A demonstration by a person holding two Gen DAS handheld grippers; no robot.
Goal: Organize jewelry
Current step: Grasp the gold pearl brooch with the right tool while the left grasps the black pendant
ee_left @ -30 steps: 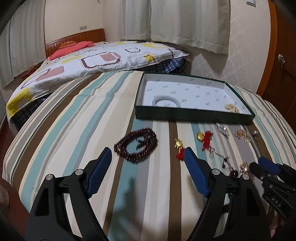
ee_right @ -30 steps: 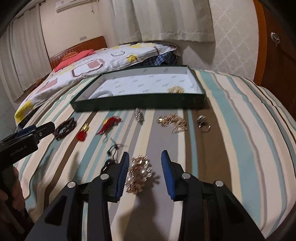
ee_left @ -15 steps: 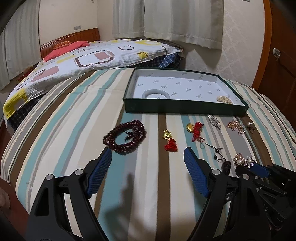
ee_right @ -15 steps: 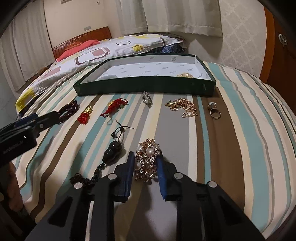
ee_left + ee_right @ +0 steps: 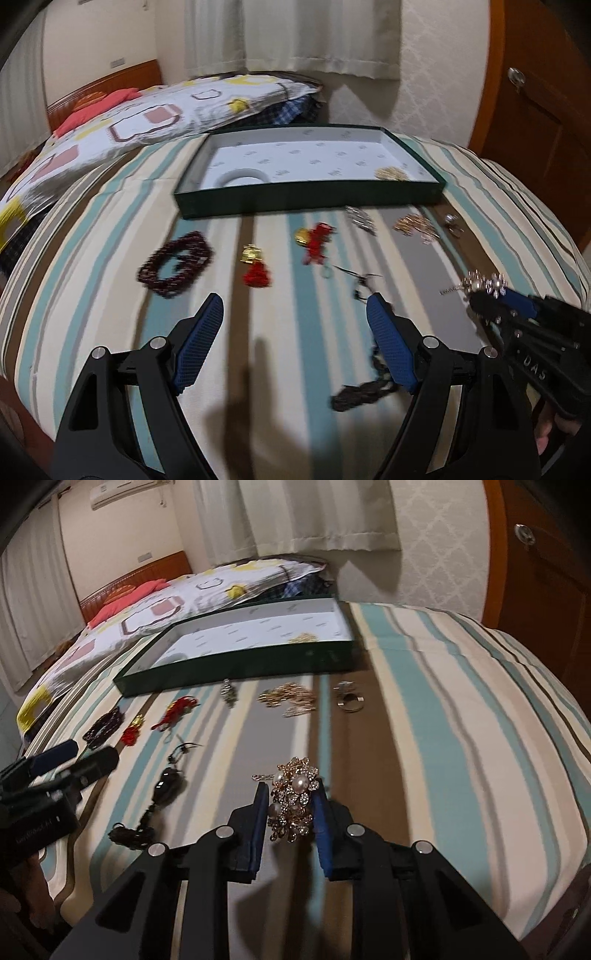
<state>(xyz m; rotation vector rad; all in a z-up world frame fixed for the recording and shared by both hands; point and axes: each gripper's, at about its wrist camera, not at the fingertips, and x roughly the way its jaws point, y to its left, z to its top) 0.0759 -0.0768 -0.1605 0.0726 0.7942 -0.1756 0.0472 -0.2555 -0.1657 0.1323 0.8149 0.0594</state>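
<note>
Gold-and-pearl brooch (image 5: 293,799) clamped between the blue pads of the right gripper (image 5: 290,805), jaws having just closed narrowly onto it; seen from the left wrist as a glittering cluster at the jaw tips, apparently lifted clear of the striped bedspread (image 5: 461,720) near its front edge. Left gripper (image 5: 295,328) empty, jaws spread wide, hovering over the front of the bedspread with nothing between the pads. Black pendant on a braided cord (image 5: 166,788) lying just beside the left gripper. Further back, in a loose row from the left edge toward the right: dark red bead bracelet (image 5: 177,264), small gold charm with red tassel (image 5: 255,266), red knotted charm (image 5: 317,242), silver brooch (image 5: 360,219), gold chain (image 5: 415,227), ring (image 5: 349,698). Beyond these, toward the far edge, green tray (image 5: 310,197) with white printed lining, holding a pale bangle (image 5: 242,177) at its left end and a small gold piece (image 5: 389,172) at its right. Step judged in hand: brooch picked, carry to tray pending; next move calls for a forward carry over the row and a release inside the tray wall. Legible writing: "DAS" on the right gripper body; lining print too small to read.
</note>
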